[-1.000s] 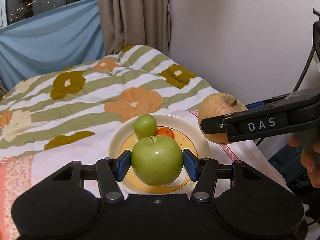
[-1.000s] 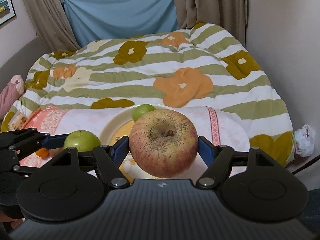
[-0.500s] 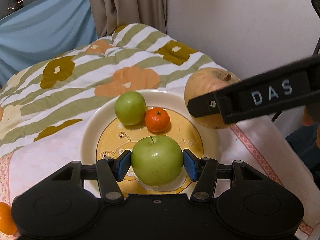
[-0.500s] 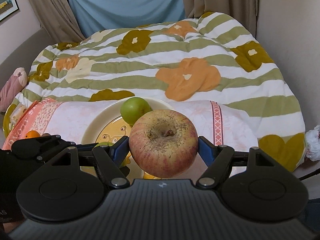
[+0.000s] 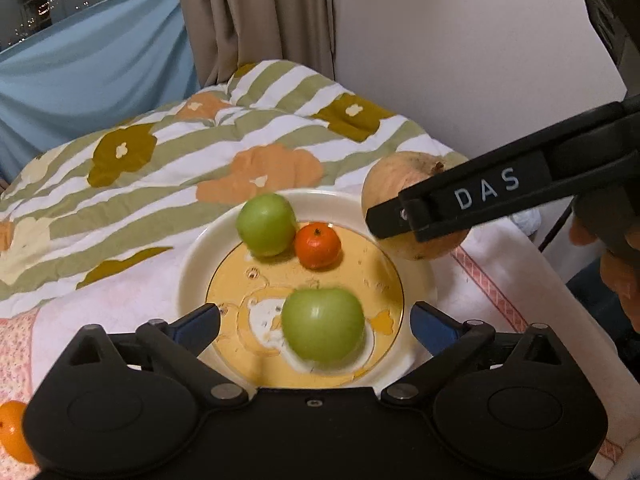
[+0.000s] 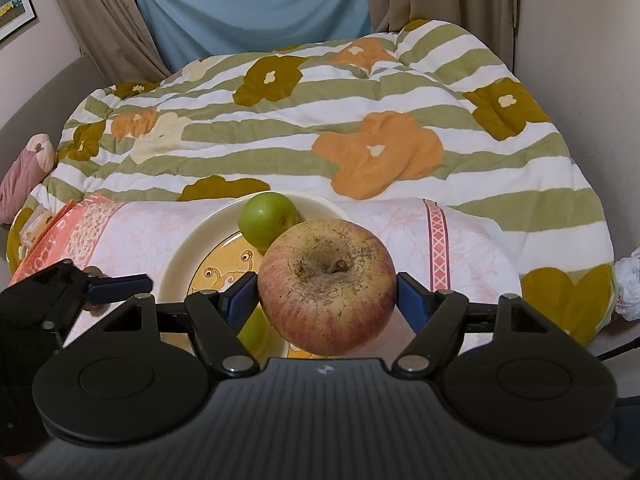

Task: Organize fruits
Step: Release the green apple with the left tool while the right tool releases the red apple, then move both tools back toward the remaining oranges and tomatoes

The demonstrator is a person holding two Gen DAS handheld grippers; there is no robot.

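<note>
While the left gripper [image 5: 315, 322] opens around one of two green apples [image 5: 323, 325], the right gripper [image 6: 327, 294] clamps the red apple [image 6: 327, 286] beside the plate [image 5: 192, 256]; one tangerine [image 5: 318, 245] plated.

Plate [image 5: 200, 248]: glazed ceramic, glossy cream rim, yellow printed centre. Green apples [image 5: 323, 325]: smooth, waxy skin. Tangerine [image 5: 317, 245]: finely dimpled, slight sheen. Red apple [image 6: 327, 286]: matt, rough, with brown russet flecks. Quilt [image 6: 280, 136]: soft padded cloth, matt. Towel [image 6: 136, 236]: thin printed cloth. Grippers [image 5: 315, 320]: matt black plastic, blue pads [image 5: 196, 325], metal rivets.
</note>
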